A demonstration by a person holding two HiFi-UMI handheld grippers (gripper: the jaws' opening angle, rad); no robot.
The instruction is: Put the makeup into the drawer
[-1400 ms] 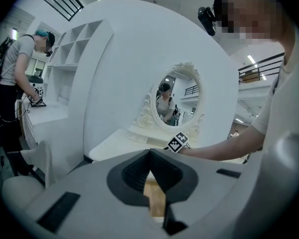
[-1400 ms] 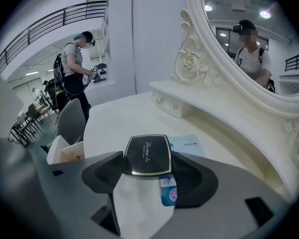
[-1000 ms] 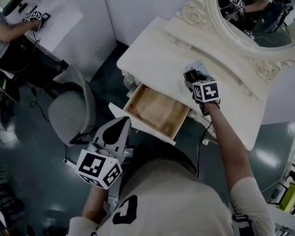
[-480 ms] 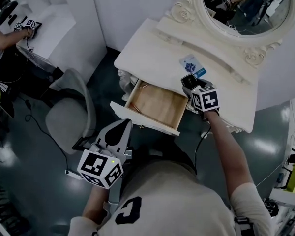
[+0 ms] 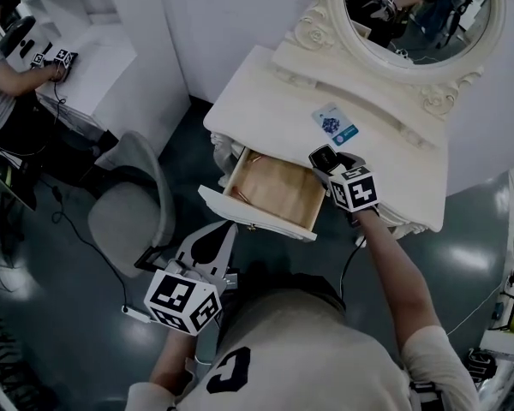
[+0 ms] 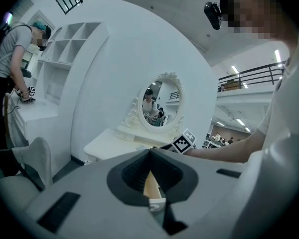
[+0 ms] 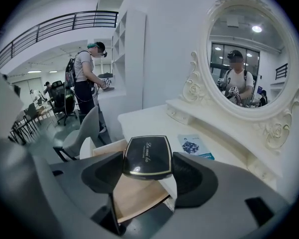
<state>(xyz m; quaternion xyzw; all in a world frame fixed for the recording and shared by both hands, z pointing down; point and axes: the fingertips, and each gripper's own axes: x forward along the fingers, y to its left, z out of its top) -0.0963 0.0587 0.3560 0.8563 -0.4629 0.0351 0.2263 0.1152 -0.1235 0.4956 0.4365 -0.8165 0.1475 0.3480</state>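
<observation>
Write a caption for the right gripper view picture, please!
Right gripper holds a black, gold-edged square makeup compact by the open wood-lined drawer of a cream dressing table.

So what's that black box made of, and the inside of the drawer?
The black compact looks like shiny plastic: it is smooth, catches the light, and has a thin gold rim that may be only coloured trim. The drawer looks like bare pale wood inside, matte and tan, while its front looks painted white.

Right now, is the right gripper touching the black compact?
Touching. The right gripper view shows the black compact pinched on both sides between the jaws of the right gripper.
</observation>
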